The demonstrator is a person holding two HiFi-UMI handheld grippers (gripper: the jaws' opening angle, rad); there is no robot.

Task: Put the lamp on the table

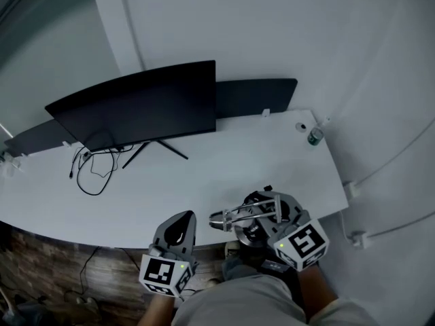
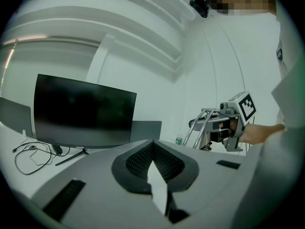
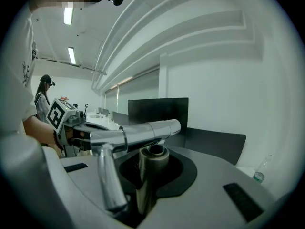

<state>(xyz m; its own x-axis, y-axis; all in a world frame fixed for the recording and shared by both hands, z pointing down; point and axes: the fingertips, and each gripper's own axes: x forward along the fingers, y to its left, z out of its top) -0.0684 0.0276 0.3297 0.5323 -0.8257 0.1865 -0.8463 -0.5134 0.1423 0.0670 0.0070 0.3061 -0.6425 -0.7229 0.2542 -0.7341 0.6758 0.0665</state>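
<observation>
Lamp (image 1: 239, 214): shiny chrome tubing, its round stem pinched in the right hand-held gripper (image 1: 256, 227) at the smooth white bench's (image 1: 204, 175) front edge. Matte grey left hand-held gripper (image 2: 155, 171) looks pressed together, empty.

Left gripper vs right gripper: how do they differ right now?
1. Grip: the right gripper is clamped on the lamp, on an upright metal tube; the left gripper holds nothing.
2. Jaws: the left gripper's tips meet, while the right gripper's are kept slightly apart by the tube.
3. Place: the right gripper reaches further over the table edge than the left gripper.
Shared: both are grey and carry a marker cube.
</observation>
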